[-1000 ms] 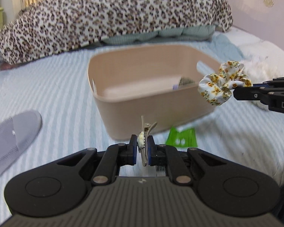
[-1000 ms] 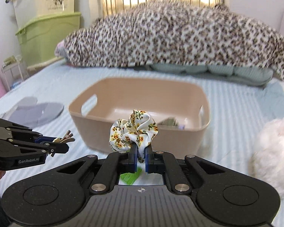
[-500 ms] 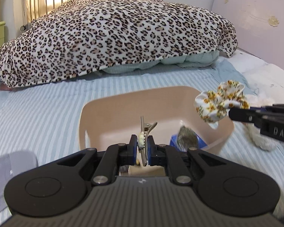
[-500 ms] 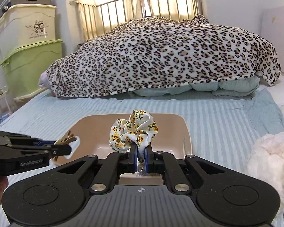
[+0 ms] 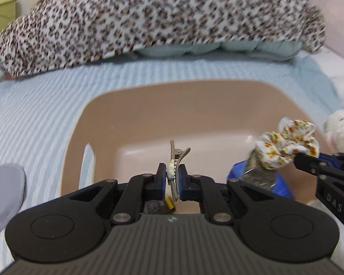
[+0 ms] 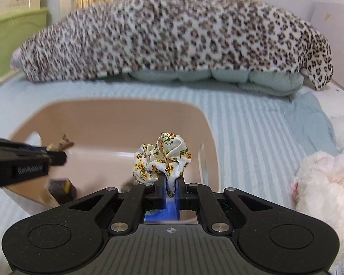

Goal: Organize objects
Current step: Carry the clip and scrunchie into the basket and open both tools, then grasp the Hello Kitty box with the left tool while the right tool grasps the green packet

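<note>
1. Since half a second ago we have moved both grippers in over the tan plastic bin (image 5: 195, 105), which now fills more of each view; its floor shows a blue packet (image 5: 273, 183) and a small dark and yellow item (image 5: 162, 206).
2. Our left gripper (image 5: 172, 182) has its jaws clamped on the slim taupe metal hair clip (image 5: 175, 160), held above the bin's near left part. Its long axis stands upright, the prongs pointing up and slightly forward.
3. Our right gripper (image 6: 170, 183) has its jaws clamped on the white floral fabric scrunchie (image 6: 162, 160), bunched upward above the bin's right side, beside the handle slot.
4. The bin sits on the blue striped bed sheet (image 6: 263, 137), before the leopard-print blanket (image 6: 172, 36).
</note>
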A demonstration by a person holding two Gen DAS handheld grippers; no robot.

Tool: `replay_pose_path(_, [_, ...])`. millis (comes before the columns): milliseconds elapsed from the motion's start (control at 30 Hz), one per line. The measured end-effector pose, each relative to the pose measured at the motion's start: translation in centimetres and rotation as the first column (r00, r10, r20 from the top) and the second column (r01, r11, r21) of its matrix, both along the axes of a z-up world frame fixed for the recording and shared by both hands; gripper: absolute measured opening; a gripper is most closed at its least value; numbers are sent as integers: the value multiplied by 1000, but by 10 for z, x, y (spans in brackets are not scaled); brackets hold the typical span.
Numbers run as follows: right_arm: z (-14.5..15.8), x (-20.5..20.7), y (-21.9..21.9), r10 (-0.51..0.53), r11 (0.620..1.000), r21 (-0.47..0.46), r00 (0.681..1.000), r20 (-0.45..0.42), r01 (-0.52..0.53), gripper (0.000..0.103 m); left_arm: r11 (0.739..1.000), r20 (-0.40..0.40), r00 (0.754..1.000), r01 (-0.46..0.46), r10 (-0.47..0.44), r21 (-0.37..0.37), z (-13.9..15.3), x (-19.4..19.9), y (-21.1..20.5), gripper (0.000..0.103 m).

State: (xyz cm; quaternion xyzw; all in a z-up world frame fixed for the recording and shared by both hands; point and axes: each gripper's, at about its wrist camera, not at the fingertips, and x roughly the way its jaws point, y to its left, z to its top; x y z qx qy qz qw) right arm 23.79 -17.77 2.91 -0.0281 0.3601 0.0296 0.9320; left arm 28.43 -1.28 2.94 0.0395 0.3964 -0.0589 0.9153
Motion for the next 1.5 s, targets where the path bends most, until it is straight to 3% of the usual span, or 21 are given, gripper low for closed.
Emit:
replay_pose_path(200, [-10,3,5,3,1000,-19,1000,-11,-4,9,999,-59,998,-3,6,46,-18,3,1,12])
replay_pose_path(267, [-5,0,6,8,1000,-21,1000,-4,-8,19,999,-57,998,2,0,39,-14,0,2,12])
replay_pose_path(300, [-2,-2,6,10,1000,-24,1000,8,-9,30,999,-49,999,7,-5,37,-11,-3,2,14])
replay_pose_path(367, [6,-10,5,16,999,-30,999,41,-15,42,999,-35,999,13,-11,43,-1,-9,1,37])
replay_pose_path(400, [11,-14,4,16,999,-33,998,54,-14,51,999,-23,1000,9,-8,48,5,-14,0,61])
replay_pose_path(433, [17,-19,2,17,999,-33,997,70,-15,59,999,1,1000,7,-7,49,12,-19,0,75])
replay_pose_path(500, [29,-28,-1,22,999,-27,995,96,-20,68,999,39,999,11,-13,42,24,-32,2,81])
replay_pose_path(733, [58,-63,-10,43,998,-40,992,119,-39,97,999,45,999,13,-15,46,46,-64,11,92])
replay_pose_path(1000, [49,-97,-13,54,996,-67,997,53,-50,100,999,-36,999,16,-14,43,35,-95,24,92])
replay_pose_path(1500, [-5,-118,-5,73,993,-89,996,-51,-77,100,992,-181,979,107,-93,69,-28,-118,13,92])
